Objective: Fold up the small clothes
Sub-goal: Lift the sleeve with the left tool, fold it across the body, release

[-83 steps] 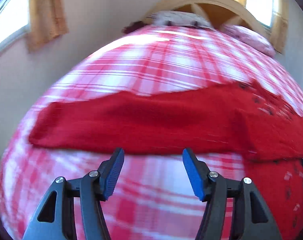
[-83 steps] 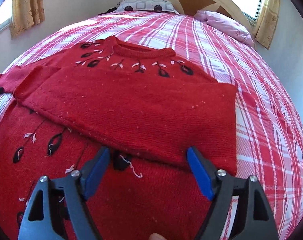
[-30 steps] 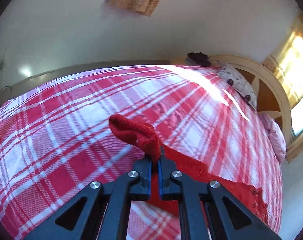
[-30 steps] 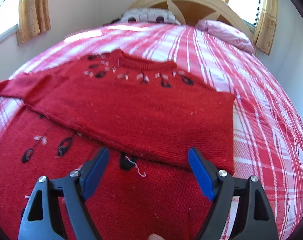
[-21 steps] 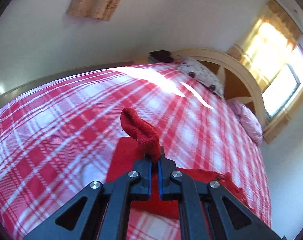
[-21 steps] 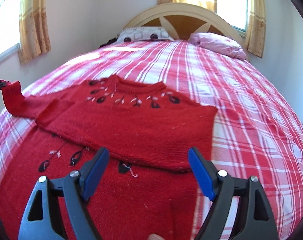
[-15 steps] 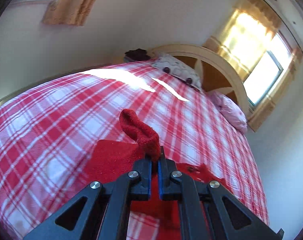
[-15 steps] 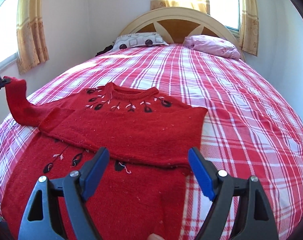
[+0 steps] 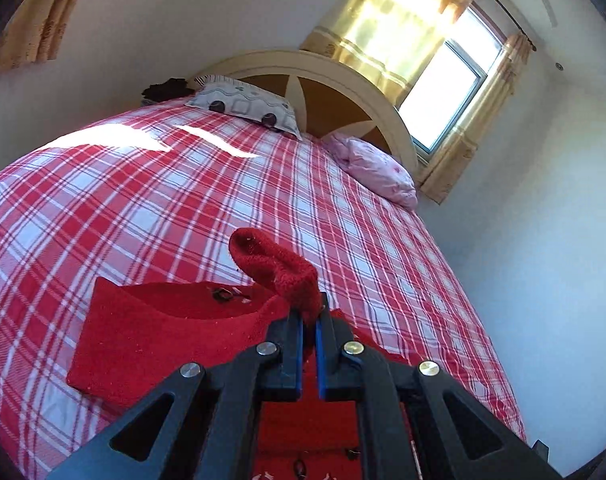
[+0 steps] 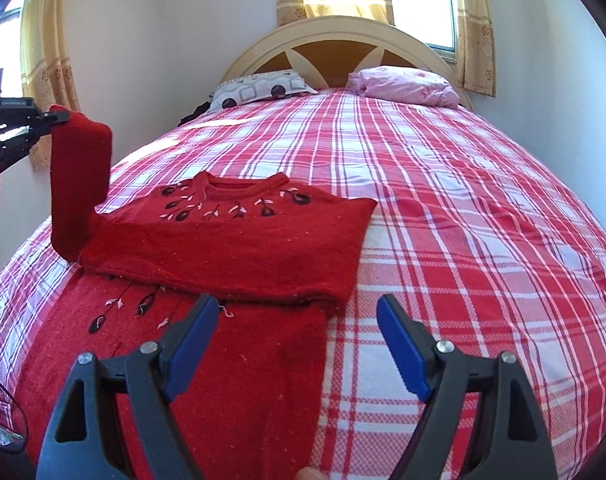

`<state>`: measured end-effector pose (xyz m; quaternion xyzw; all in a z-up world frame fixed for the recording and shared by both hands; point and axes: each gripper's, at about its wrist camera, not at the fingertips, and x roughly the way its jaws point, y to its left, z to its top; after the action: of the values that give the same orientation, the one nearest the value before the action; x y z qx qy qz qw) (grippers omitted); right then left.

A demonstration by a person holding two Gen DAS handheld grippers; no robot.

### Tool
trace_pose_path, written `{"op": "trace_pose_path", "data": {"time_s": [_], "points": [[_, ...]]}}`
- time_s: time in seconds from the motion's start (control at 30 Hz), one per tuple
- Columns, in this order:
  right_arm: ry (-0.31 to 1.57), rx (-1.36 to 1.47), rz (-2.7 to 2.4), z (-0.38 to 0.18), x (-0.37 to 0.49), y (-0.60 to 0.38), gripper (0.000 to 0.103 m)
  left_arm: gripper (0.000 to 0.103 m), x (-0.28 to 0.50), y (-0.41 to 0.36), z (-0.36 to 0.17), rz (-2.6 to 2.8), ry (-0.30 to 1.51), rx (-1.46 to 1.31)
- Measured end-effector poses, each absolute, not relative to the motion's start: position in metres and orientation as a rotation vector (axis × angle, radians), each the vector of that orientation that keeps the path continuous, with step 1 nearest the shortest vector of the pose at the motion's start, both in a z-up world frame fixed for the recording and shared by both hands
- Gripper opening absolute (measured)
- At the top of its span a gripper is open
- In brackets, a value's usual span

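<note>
A red knit sweater with black and pink leaf embroidery lies on the plaid bed, one sleeve folded across its chest. My left gripper is shut on the cuff of the other sleeve. In the right wrist view that left gripper holds the sleeve up in the air at the sweater's left side, and a hand grips its handle. My right gripper stands open above the sweater's lower right part, nothing between its blue pads.
The bed with its red and white plaid sheet fills both views. A patterned pillow and a pink pillow lie at the arched headboard. Walls and curtained windows close in on both sides.
My left gripper has lifted the sleeve cuff off the bed and carried it up and inward over the sweater. My right gripper has drawn back and risen a little, still open.
</note>
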<state>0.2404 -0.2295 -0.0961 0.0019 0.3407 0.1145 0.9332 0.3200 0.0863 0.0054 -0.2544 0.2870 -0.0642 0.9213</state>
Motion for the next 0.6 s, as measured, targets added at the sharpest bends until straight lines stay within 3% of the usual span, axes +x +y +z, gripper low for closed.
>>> {"op": "trace_pose_path", "data": {"time_s": [0.6], "points": [[0.743,0.053,0.200,-0.112,0.237,-0.260,0.084,0.004,0.326,-0.058,-0.075,-0.248,0.735,-0.253]]}}
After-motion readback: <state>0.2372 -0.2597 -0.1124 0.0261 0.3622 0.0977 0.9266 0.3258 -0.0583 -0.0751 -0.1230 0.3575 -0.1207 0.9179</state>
